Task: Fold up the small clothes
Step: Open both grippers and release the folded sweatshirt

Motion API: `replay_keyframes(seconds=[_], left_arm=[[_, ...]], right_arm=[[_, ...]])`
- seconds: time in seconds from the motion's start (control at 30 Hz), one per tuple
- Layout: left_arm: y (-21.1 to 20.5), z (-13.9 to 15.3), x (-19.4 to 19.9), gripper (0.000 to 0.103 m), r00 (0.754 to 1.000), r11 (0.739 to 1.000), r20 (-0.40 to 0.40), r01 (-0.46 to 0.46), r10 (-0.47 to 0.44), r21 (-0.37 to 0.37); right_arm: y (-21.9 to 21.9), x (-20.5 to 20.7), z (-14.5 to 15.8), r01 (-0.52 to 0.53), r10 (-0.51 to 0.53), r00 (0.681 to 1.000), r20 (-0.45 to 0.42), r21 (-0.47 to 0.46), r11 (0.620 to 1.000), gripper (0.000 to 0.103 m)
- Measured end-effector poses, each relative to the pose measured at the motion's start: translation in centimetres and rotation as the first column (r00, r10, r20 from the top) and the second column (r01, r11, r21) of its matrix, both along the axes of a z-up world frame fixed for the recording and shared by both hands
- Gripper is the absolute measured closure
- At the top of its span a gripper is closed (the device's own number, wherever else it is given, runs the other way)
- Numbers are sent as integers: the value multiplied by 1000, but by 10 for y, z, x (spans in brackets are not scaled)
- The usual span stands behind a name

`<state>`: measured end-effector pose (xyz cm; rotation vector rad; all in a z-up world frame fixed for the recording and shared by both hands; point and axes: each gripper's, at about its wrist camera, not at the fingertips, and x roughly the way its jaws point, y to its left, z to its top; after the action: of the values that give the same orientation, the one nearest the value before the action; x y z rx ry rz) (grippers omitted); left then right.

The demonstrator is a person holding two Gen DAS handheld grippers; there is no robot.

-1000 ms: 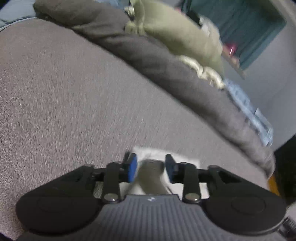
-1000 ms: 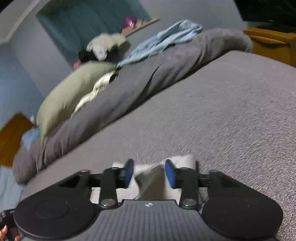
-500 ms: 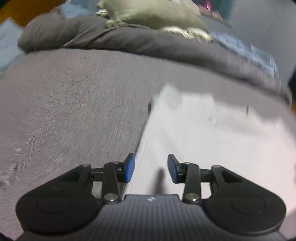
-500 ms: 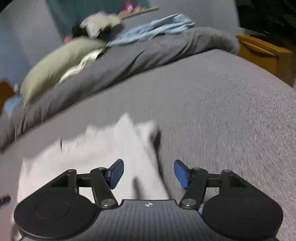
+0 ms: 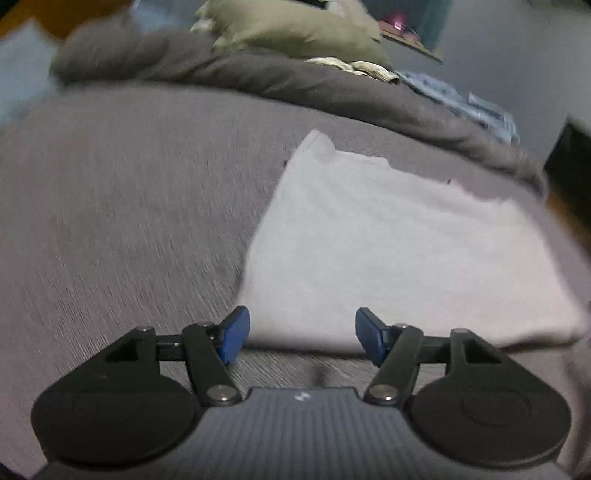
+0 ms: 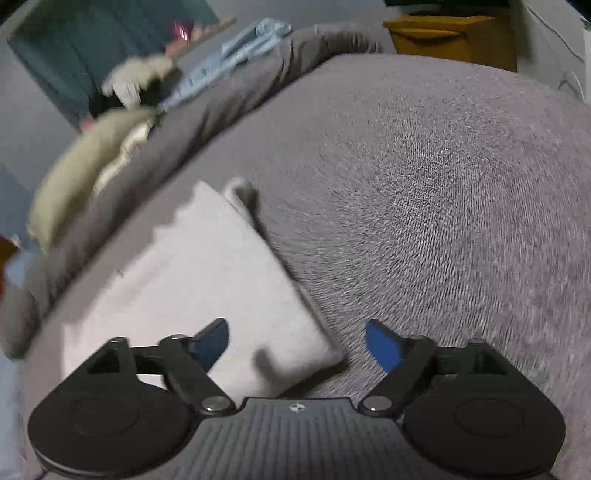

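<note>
White garment (image 5: 399,251) lies flat on the grey bed cover (image 5: 129,206), folded edge nearest the grippers; left gripper (image 5: 302,335) just short of that near edge, jaws opening, nothing between them; right gripper (image 6: 297,345) over the garment's near right corner (image 6: 295,354), jaws opening, pads clear of the cloth; rolled dark duvet (image 5: 258,77) beyond, olive pillow (image 5: 295,29) on top.

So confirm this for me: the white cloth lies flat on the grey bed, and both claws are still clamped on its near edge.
Not quite. The white cloth does lie flat on the grey bed, but neither claw is clamped on it. The left wrist view shows the left claw opening with nothing between its pads; the right wrist view shows the right claw opening too, the cloth's corner lying loose between them.
</note>
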<state>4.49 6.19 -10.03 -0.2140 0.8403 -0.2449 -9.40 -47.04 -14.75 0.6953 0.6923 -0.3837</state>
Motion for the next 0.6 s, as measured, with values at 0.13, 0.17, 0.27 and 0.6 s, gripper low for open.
replay_keyframes(seconds=[0.13, 0.17, 0.27, 0.6], left_arm=[[7, -13, -14, 33, 995, 994, -64, -82, 77, -70], [9, -18, -17, 33, 994, 991, -67, -97, 91, -92], [11, -27, -19, 33, 990, 983, -92, -118, 106, -140], [0, -46, -3, 33, 988, 977, -111, -129, 111, -172]], right_arm=[[20, -13, -8, 16, -18, 999, 48, 53, 998, 13], [25, -13, -13, 14, -17, 999, 38, 75, 997, 13], [38, -9, -26, -5, 4, 1000, 10, 116, 993, 13], [39, 6, -45, 0, -12, 998, 68, 164, 987, 6]])
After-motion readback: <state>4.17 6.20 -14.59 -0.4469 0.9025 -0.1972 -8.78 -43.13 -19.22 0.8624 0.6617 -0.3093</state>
